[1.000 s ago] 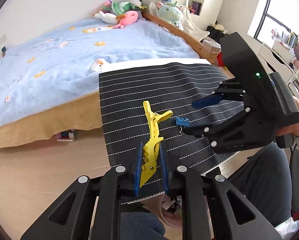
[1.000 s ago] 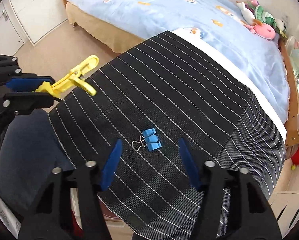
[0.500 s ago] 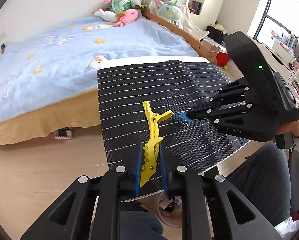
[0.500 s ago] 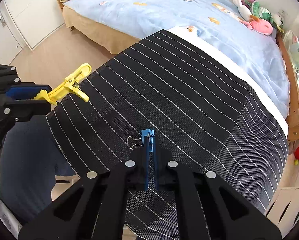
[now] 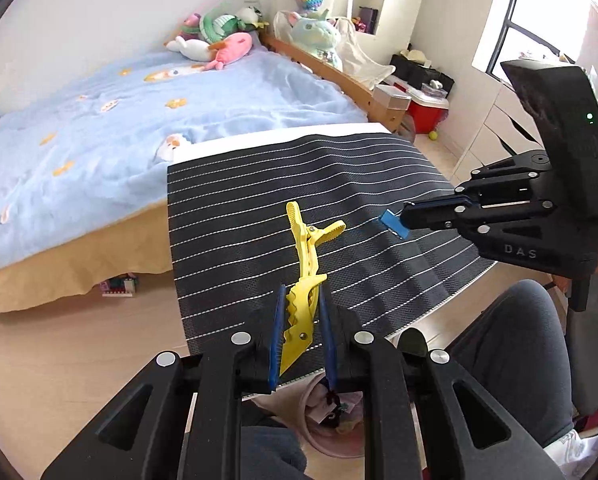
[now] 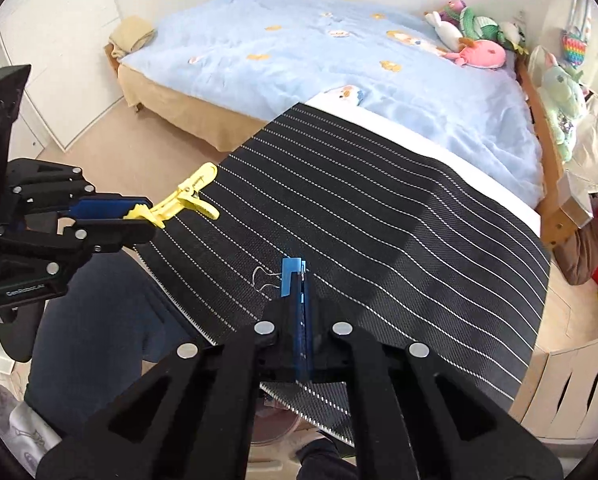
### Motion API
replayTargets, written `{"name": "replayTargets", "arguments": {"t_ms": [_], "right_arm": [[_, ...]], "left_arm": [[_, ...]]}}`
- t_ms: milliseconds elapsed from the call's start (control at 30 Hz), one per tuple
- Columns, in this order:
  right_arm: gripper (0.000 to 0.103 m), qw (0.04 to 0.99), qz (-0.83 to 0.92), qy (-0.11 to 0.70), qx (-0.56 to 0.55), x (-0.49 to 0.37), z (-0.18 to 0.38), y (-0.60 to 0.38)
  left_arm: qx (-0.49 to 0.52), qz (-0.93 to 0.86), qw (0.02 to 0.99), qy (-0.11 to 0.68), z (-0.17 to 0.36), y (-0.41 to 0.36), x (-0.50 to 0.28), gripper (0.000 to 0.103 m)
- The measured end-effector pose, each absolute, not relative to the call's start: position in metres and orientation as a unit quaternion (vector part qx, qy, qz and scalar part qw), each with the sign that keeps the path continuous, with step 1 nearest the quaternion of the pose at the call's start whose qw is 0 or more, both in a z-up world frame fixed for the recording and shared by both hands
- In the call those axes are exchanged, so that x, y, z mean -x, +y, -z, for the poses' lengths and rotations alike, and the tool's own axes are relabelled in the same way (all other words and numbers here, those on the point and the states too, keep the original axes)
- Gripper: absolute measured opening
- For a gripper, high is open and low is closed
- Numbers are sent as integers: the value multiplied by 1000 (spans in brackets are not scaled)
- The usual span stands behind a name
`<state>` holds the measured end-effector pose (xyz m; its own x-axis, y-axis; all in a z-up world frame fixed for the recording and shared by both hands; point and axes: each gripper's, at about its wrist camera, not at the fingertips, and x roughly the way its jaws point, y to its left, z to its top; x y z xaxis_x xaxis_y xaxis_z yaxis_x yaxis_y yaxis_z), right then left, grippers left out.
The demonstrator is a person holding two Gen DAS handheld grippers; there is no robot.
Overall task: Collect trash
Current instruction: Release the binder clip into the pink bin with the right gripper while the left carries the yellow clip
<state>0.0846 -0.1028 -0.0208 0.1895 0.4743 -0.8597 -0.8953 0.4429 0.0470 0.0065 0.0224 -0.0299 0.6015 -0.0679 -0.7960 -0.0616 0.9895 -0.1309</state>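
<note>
Bedroom setting: a bed [image 5: 139, 128] with a blue cover fills the background, and a black striped mat [image 5: 299, 200] lies in front of it as the work surface, its near edge overhanging the person's knees.

Left gripper [image 5: 299, 336]: jaws clenched on the yellow clip [image 5: 305, 264]. The grasp is at the clip's tail end, so the long toothed body projects forward over the mat, clear of the surface. Holding it by the tail leaves the bulk of the clip free to drop once the jaws part.

Right gripper [image 6: 299, 300]: jaws clenched on the blue binder clip [image 6: 291, 276]. Only the clip body is pinched; its wire loop [image 6: 261, 278] hangs out to the left. In the left wrist view the binder clip [image 5: 393, 224] appears raised above the mat rather than resting on it.

Status, as a judgement: both items are picked up, neither is deposited. A pink bin [image 5: 327, 420] is partly visible below the mat's near edge, between the knees; it is the probable drop point. Both loads sit near that edge, which keeps the transfer short.

Risk: the binder clip's grasp is narrow and may twist during the carry.
</note>
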Motion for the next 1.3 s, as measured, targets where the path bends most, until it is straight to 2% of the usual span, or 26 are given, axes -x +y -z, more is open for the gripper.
{"name": "replayTargets", "arguments": {"t_ms": [600,1033,1167,1233,1267,1300], "right_arm": [[1,754,-472,410,204,-14,-14,-188],[1,715,-493,458,189,31,17,-209],[4,708,-498,465,182,31,21,-209],[30,712,-492,467,181,29,22,-209],[64,714,-491,467,177,28,21,-210],[84,718,-490,465,167,27,20,-212]], "left_arm": [[51,42,902,428,7,-19,29,16],[53,54,899,432,9,-34,57,16],[51,55,898,433,9,-35,58,16],[51,53,898,433,8,-36,58,16],[50,53,898,433,9,-36,58,16],[50,53,898,434,8,-35,58,16]]}}
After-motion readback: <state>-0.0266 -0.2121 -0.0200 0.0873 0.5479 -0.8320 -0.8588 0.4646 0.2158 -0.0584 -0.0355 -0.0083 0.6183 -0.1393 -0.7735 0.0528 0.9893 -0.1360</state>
